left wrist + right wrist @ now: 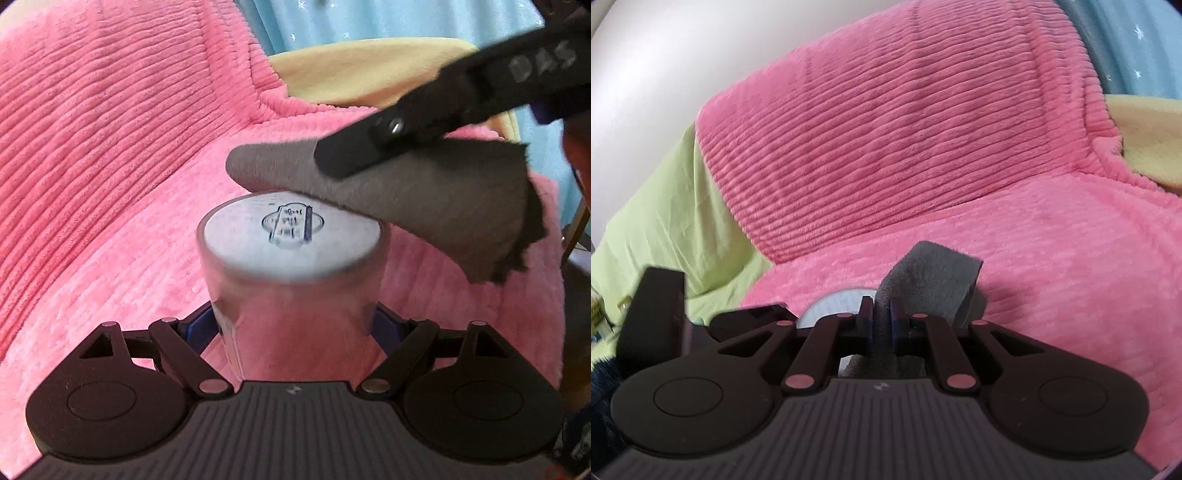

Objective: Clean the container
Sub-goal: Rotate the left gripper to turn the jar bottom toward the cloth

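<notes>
Right gripper (pixel 882 317): clenched on grey cloth (pixel 424 199), folded edge poking past the fingertips.
Cloth: draped against far rim of container (pixel 291 266) lid.
Left gripper (pixel 295 325): clamped round clear container, held upright.
Container: above near part of pink blanket (pixel 110 147); open room left and ahead.

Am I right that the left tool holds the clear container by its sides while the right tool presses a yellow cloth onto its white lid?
Nearly right, but the cloth is grey, not yellow, as the left wrist view shows. The rest stands: the left tool holds the clear container by its sides, while the right tool presses the cloth against the far edge of the white lid.
</notes>
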Tool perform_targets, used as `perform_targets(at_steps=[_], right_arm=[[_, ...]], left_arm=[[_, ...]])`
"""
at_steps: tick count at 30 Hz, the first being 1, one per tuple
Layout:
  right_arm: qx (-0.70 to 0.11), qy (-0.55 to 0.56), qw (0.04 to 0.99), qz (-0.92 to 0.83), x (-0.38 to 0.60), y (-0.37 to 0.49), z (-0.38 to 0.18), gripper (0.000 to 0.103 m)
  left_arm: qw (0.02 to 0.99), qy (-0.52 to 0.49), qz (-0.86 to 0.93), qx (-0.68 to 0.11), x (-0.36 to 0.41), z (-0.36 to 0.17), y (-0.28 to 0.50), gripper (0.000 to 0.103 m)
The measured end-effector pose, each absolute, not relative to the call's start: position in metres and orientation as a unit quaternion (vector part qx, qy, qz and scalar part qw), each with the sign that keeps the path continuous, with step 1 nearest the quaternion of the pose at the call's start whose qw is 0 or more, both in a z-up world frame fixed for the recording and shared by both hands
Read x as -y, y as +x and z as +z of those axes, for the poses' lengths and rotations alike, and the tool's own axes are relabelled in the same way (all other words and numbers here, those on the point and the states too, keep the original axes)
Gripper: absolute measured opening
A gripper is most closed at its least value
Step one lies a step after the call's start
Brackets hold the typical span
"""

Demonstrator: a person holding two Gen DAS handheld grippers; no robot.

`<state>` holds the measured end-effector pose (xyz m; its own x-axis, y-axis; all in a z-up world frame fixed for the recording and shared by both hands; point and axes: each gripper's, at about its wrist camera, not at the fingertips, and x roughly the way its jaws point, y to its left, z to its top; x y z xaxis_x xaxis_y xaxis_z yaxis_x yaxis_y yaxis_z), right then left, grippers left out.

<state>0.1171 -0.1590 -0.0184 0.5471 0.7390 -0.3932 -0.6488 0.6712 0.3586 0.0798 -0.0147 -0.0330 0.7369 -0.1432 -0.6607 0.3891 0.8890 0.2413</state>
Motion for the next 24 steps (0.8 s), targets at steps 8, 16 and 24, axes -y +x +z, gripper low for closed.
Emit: perform_targets(at_steps=[8,16,24], right_arm=[[-0.318,0.087,0.883,0.334,0.161,0.133,-0.036,0.008],[-0.281,0.163,0.900,0.290,0.183,0.136,-0.028,0.008],[-0.227,0.149,0.869,0.413,0.175,0.099,-0.004,0.008]], left_arm=[[0.911,0.177,-0.172,-0.330,0.013,-0.024,0.067,0.086],[0.908,0.154,-0.162,-0.353,0.011,-0.036,0.076,0.088],[0.914,0.167,-0.151,-0.337,0.014,-0.047,0.065,0.086]])
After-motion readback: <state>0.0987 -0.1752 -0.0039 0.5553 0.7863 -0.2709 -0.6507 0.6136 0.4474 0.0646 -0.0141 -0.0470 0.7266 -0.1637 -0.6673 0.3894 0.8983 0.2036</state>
